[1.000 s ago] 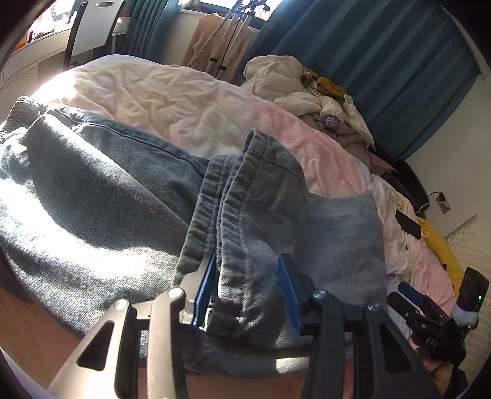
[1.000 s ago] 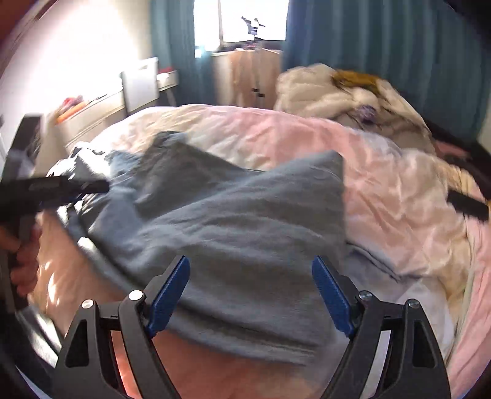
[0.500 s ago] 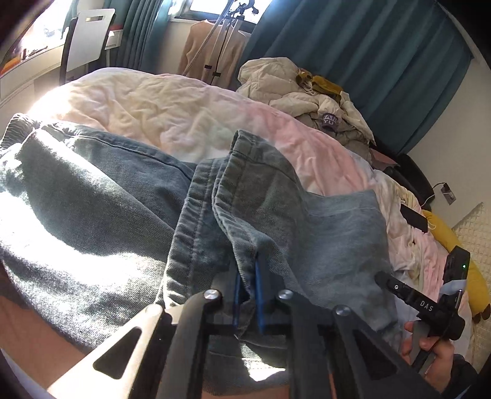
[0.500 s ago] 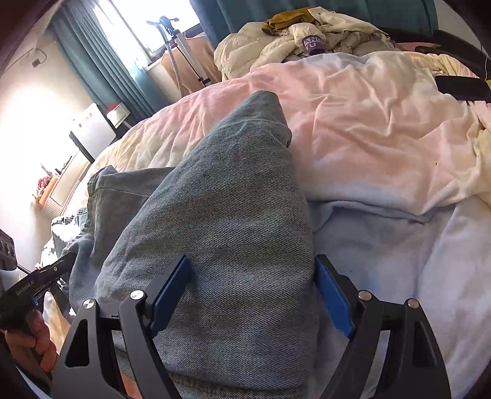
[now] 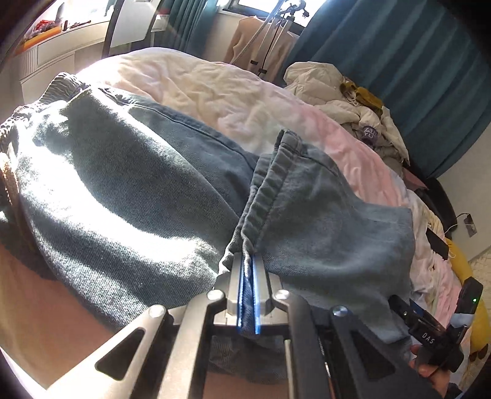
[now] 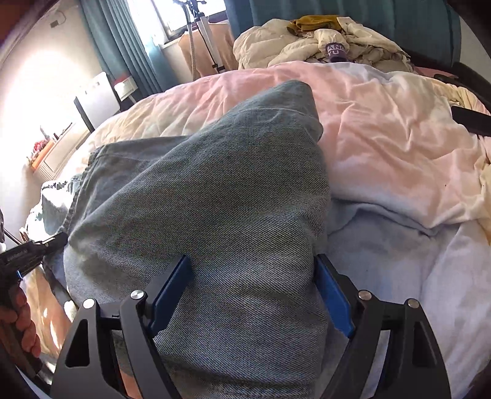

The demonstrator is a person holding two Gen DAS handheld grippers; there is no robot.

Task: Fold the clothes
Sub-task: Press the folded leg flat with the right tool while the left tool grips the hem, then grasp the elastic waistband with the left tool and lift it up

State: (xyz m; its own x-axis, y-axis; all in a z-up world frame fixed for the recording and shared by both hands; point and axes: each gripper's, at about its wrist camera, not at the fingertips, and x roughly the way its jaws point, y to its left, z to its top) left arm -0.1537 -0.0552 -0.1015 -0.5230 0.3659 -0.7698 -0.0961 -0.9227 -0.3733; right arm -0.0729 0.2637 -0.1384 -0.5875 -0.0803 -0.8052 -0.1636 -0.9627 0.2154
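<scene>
A pair of blue jeans [image 5: 122, 190] lies folded over on the bed, with the leg hem [image 5: 273, 184] bunched near the middle. My left gripper [image 5: 248, 276] is shut on the hem edge of the jeans. In the right wrist view the jeans leg [image 6: 214, 190] fills the middle. My right gripper [image 6: 253, 291] is open, its blue pads [image 6: 172, 291] standing on either side of the leg's fold. The right gripper also shows in the left wrist view [image 5: 429, 334], at the lower right.
The bed carries a pink and cream duvet [image 6: 383, 129]. A pile of cream and yellow clothes [image 5: 346, 101] lies at the far end by teal curtains [image 5: 399, 61]. A black remote [image 6: 472, 119] lies at the right. A desk and chair [image 5: 129, 24] stand far left.
My left gripper closed on the jeans hem. My right gripper swung over and came down around the folded leg, staying open.
</scene>
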